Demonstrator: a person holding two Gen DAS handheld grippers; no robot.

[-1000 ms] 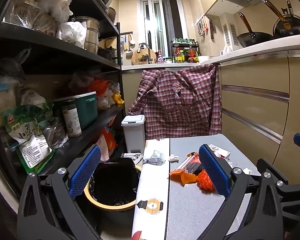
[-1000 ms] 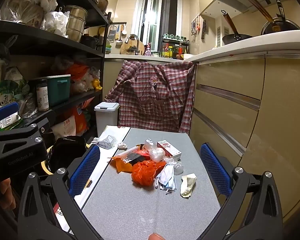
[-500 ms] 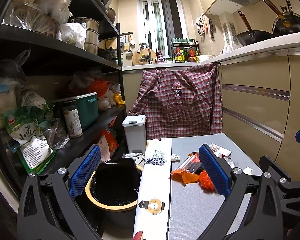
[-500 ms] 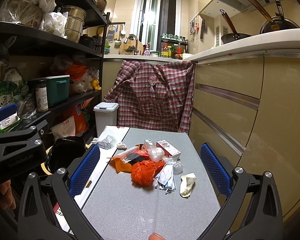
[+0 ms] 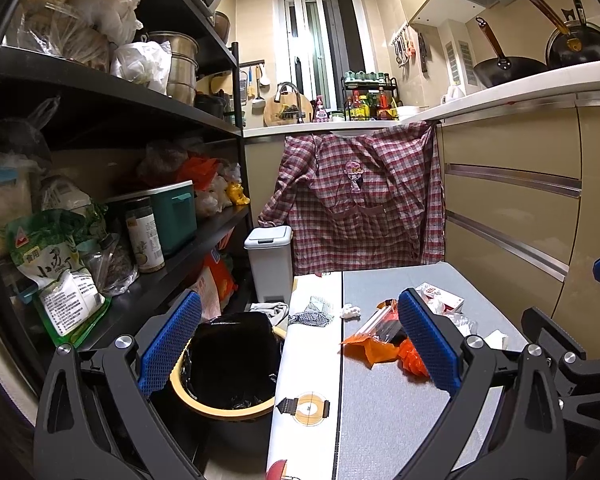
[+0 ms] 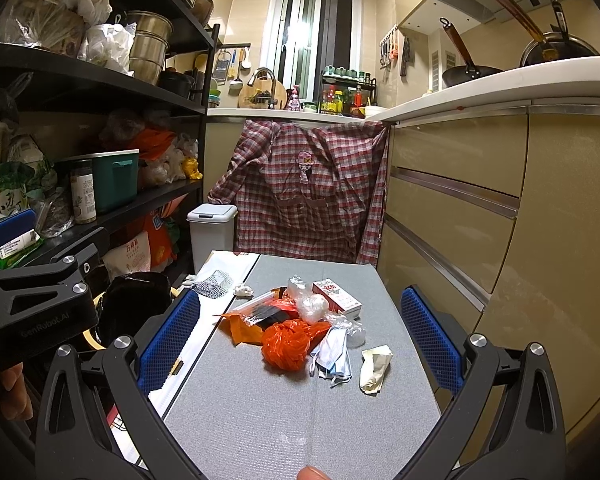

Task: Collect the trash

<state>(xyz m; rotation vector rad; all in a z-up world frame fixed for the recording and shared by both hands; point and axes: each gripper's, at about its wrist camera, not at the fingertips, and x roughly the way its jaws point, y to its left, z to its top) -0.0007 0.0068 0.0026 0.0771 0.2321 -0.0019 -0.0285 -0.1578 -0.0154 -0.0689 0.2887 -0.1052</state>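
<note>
You held both grippers spread wide and empty above a grey table (image 6: 284,420) in a narrow kitchen. Your right gripper (image 6: 298,344) hung over the table's near end, its blue pads framing a heap of trash at the table's middle: a crumpled orange plastic bag (image 6: 290,344), with an orange wrapper (image 6: 244,330) touching it on the left, blue face masks (image 6: 334,356) touching it on the right, and a pale crumpled glove (image 6: 374,364) just beside the masks. Behind the bag on the table lay a clear plastic wad (image 6: 310,306) and a small red-and-white carton (image 6: 336,294). A white tissue ball (image 6: 243,289) and a black-and-white patterned scrap (image 6: 214,282) sat near the table's far left corner. Your left gripper (image 5: 298,354) hovered at the table's left edge, one pad over the wastebasket (image 5: 228,364), lined with a black bag, which stood on the floor just left of the table. A white pedal bin (image 5: 269,264) stood beyond the table's far left corner, and a plaid shirt (image 5: 356,204) hung behind the table's far end.
</note>
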